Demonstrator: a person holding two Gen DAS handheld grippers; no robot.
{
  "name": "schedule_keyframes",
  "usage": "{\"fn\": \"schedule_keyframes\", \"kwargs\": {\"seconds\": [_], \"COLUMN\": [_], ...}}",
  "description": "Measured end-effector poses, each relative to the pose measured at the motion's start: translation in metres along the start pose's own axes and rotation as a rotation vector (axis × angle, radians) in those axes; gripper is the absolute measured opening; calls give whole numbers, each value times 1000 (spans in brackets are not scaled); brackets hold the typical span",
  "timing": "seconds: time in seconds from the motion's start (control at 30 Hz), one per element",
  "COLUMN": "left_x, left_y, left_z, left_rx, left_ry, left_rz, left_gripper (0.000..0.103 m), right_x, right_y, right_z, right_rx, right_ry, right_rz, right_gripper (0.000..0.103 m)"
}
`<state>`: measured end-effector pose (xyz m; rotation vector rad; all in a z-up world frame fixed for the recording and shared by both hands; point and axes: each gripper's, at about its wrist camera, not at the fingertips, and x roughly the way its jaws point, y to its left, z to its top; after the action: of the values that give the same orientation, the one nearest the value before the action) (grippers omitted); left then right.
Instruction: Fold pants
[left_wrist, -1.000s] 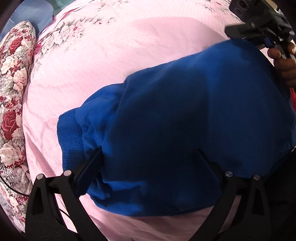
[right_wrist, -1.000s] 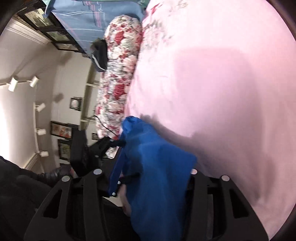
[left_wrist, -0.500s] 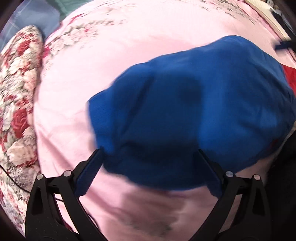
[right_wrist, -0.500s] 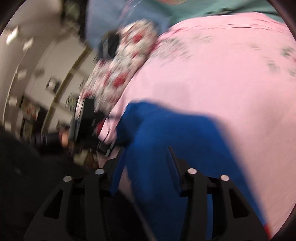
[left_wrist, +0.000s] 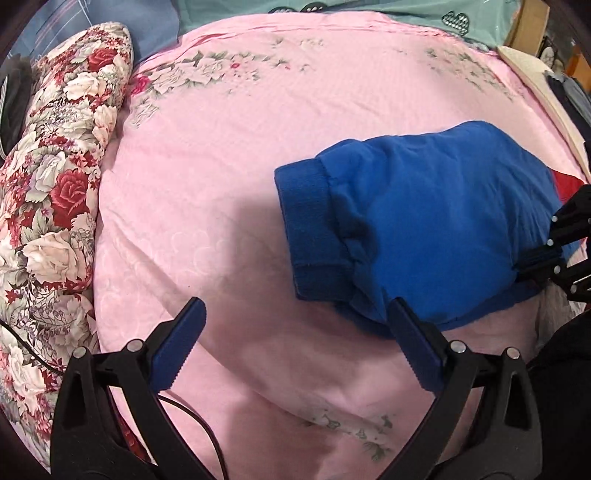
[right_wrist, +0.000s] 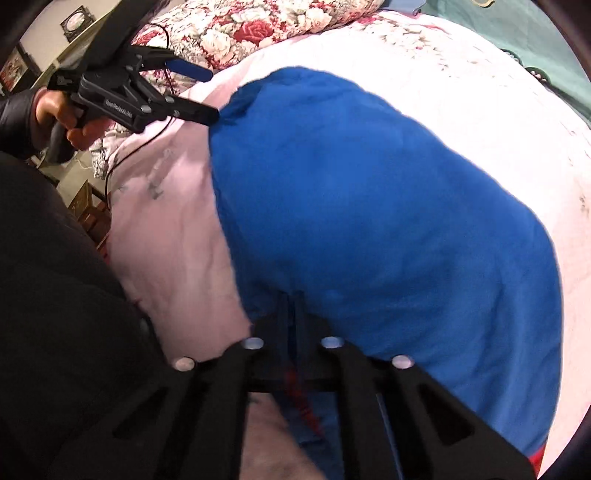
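Observation:
The blue pants (left_wrist: 436, 229) lie folded on the pink bedspread (left_wrist: 229, 155), ribbed cuff (left_wrist: 310, 229) facing left. My left gripper (left_wrist: 295, 343) is open and empty, just in front of the pants' near left corner. My right gripper (right_wrist: 291, 299) is shut on the pants' edge, with the cloth (right_wrist: 369, 199) spread ahead of it. The right gripper also shows at the right edge of the left wrist view (left_wrist: 546, 254), and the left gripper shows at the upper left of the right wrist view (right_wrist: 199, 92).
A rolled floral quilt (left_wrist: 55, 192) lies along the bed's left side. Something red (left_wrist: 569, 184) shows under the pants' right end. A green sheet (left_wrist: 369, 7) is at the far end. A cable (left_wrist: 199, 421) runs below the left gripper.
The left gripper has let go of the pants and pulled back left. The pants have dropped flat onto the bed. The right gripper has closed on their edge.

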<state>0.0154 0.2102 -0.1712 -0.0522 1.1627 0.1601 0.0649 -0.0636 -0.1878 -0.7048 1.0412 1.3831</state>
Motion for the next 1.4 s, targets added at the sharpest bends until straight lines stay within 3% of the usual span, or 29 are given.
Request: {"fn": "schedule_keyframes", "kwargs": {"seconds": [0.13,0.2,0.27,0.37,0.4,0.43,0.47,0.53,0.6,0.67,0.77,0.9,0.97,1.03,1.2,1.3,1.4], "left_x": [-8,-9,-7,-3,-3,-3,-2,0,12,35,37,13,-3,-20,-37,-38,-42], "left_y": [8,11,17,24,27,28,30,28,17,3,2,5,-5,-25,-109,-174,-233], "left_z": [-4,-7,-5,-1,0,2,6,11,15,12,11,22,28,38,68,84,90], "left_rx": [-13,-29,-42,-44,-48,-59,-76,-82,-33,57,65,55,79,107,148,228,352], "left_ry": [-39,-52,-56,-59,-70,-80,-95,-110,-98,-31,-21,-81,-134,-193,-235,-233,-245], "left_rz": [-29,-42,-59,-74,-82,-96,-122,-150,-121,-31,-39,7,67,107,-38,-106,-127], "left_gripper": [100,100,100,100,100,100,100,100,100,101,101,101,101,100,100,100,100], "right_x": [-22,-9,15,8,-3,-13,-27,-37,-27,-1,-27,-99,-128,-150,-197,-197,-192], "right_y": [17,20,25,21,20,20,18,8,-2,-11,-11,-46,-67,-78,-102,-121,-136], "right_z": [1,-5,-9,-5,-2,0,2,1,-10,-24,-41,-118,-175,-216,-296,-333,-348], "right_rx": [43,77,126,229,256,270,305,406,481,552,623,971,1233,1385,1572,1649,1639], "right_ry": [-35,3,62,61,21,-30,-101,-183,-171,-50,-124,-374,-458,-510,-505,-522,-513], "right_rz": [12,41,16,21,28,34,24,-24,-52,-115,-116,-255,-352,-432,-759,-692,-676], "right_gripper": [1,0,0,4,5,10,25,40,40,39,41,49,49,49,48,48,48]}}
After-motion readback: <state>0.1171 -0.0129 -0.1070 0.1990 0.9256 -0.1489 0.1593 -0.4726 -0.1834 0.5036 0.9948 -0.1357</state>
